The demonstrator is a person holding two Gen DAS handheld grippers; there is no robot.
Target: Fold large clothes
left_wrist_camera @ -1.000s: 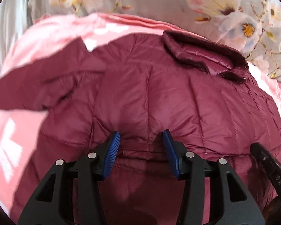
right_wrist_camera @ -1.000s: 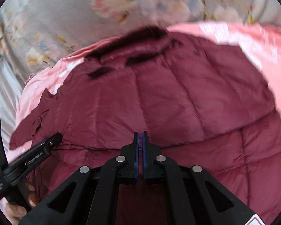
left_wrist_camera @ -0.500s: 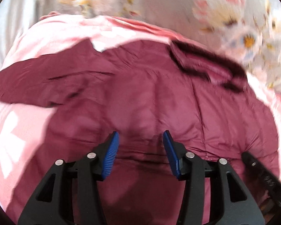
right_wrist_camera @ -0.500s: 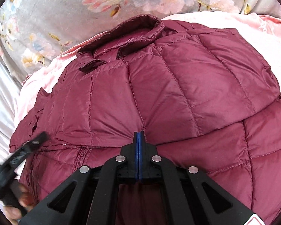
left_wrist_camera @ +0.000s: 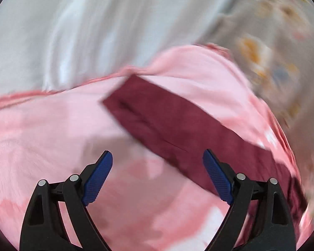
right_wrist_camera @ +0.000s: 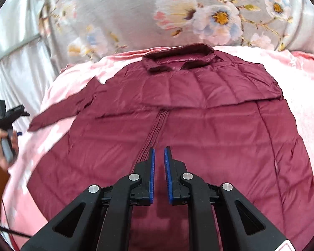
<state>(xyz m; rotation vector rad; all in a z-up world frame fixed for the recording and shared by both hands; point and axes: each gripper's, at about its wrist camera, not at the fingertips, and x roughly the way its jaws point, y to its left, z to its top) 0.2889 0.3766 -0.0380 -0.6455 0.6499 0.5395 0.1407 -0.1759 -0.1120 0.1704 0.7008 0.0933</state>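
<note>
Maroon puffer jacket (right_wrist_camera: 198, 129) lies flat on pink blanket (right_wrist_camera: 303, 113) w/ left sleeve (left_wrist_camera: 178, 129) out—left gripper (left_wrist_camera: 157, 173) opening wide, empty, near sleeve; right gripper (right_wrist_camera: 159, 173) parting, empty—next prob. grab sleeve, fold inward.

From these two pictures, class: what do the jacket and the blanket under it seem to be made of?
Jacket: probably a thin synthetic shell with padding; stitched quilted panels, slight sheen, fine wrinkles. Blanket: likely soft fleece or plush; matte, fuzzy pink surface with paler patches. Neither can be told for certain by look alone.
</note>
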